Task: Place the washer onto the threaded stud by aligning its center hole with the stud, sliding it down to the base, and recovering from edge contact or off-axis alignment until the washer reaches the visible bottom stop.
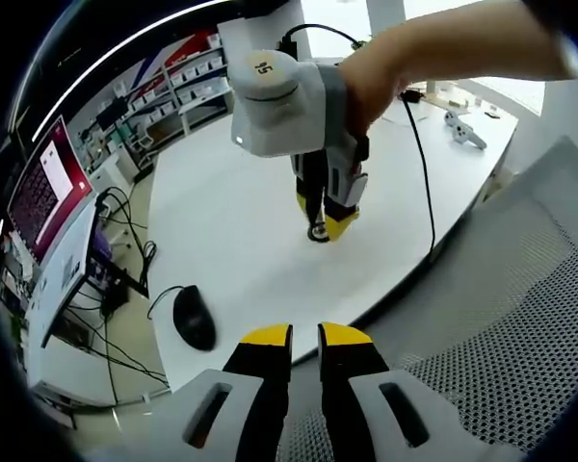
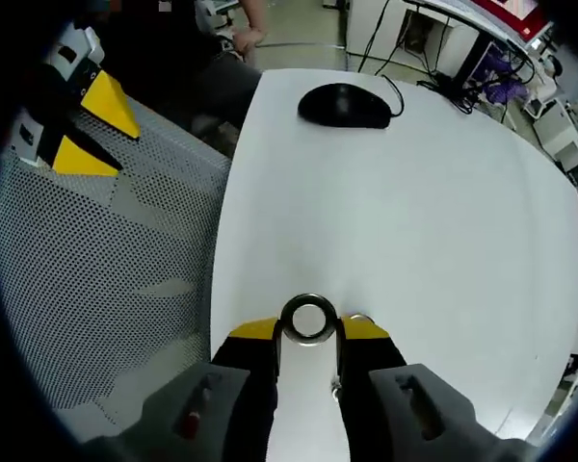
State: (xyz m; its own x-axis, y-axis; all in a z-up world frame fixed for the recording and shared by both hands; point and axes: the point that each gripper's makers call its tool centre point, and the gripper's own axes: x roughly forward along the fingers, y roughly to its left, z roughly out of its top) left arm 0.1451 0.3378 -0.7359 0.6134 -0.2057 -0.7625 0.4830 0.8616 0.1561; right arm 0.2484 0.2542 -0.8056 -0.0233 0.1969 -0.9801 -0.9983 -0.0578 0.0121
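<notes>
Yellow-tipped right gripper (image 2: 308, 332) jaws at 6 o'clock in right gripper view clamped the washer (image 2: 308, 320) between them, ring flat-on to camera, hole open. White table (image 2: 414, 221) lay under it; mouse (image 2: 343, 104) at 12 o'clock, mesh surface (image 2: 116, 279) at 9. Left gripper (image 2: 85, 135) showed at 10 o'clock over the mesh.

Left gripper view: its own jaws (image 1: 305, 337) at 6 o'clock nearly together, nothing between them, so clenched empty. Right gripper (image 1: 326, 223) hung at 12 o'clock, tips just above the table (image 1: 241, 221) with the washer (image 1: 318, 232) at its tips. Mouse (image 1: 194, 317) at 8 o'clock, monitor (image 1: 44, 188) at 9.

Progress: washer picked and held; could not spot the stud, so aligning, sliding down and seating all seemed left.

Writing: "95" or "56" on the right gripper's round cap (image 1: 263, 68); orientation unclear. Monitor text too small.
</notes>
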